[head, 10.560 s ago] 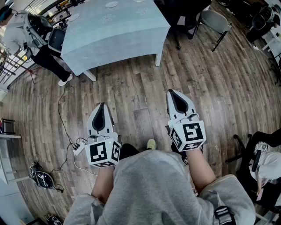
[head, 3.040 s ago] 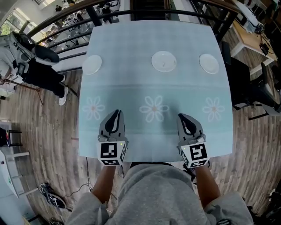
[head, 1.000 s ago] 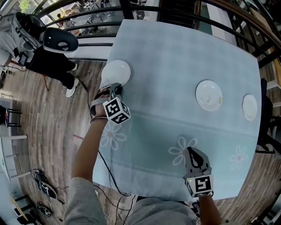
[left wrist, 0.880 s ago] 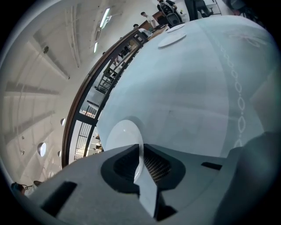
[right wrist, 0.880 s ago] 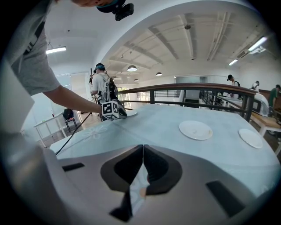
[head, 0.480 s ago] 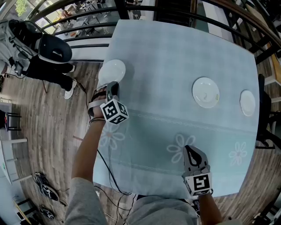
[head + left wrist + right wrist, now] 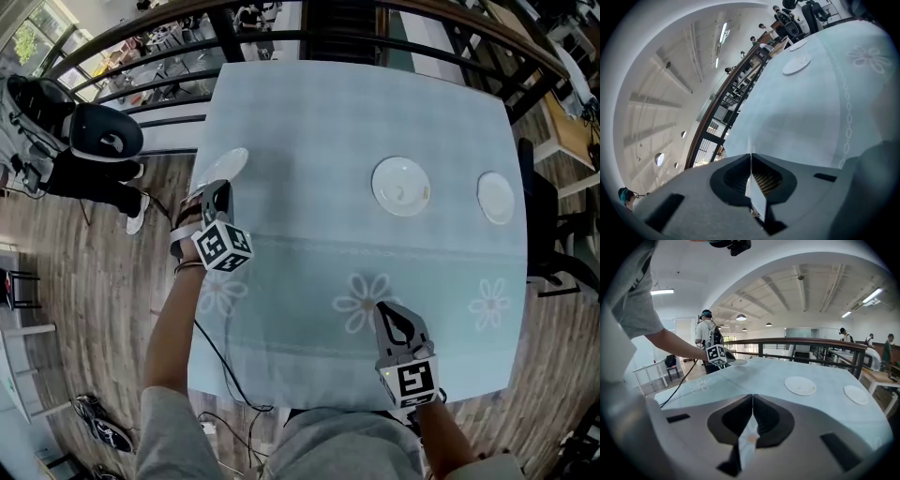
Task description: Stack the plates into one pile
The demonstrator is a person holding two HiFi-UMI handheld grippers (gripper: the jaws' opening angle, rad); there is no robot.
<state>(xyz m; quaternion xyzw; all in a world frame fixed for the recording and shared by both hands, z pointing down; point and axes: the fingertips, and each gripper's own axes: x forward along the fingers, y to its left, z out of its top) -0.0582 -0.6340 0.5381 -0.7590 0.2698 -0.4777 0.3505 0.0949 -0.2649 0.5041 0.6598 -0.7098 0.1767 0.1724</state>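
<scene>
Plate (image 7: 228, 165) at the counter's (image 7: 309, 141) left edge, rim pinched in my just-closed left fingers (image 7: 689, 192); right fingers (image 7: 689, 427) shut, empty.

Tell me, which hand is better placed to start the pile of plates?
Probably the left. The left hand-held gripper, whose jaws have just been closing, grips the left plate by its rim and could carry it to the middle plate. The right hand-held gripper is shut and empty, away from every plate.

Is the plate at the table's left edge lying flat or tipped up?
Tipped up: the left gripper, whose jaws have just been closing on its rim, holds the plate tilted at the table edge.
</scene>
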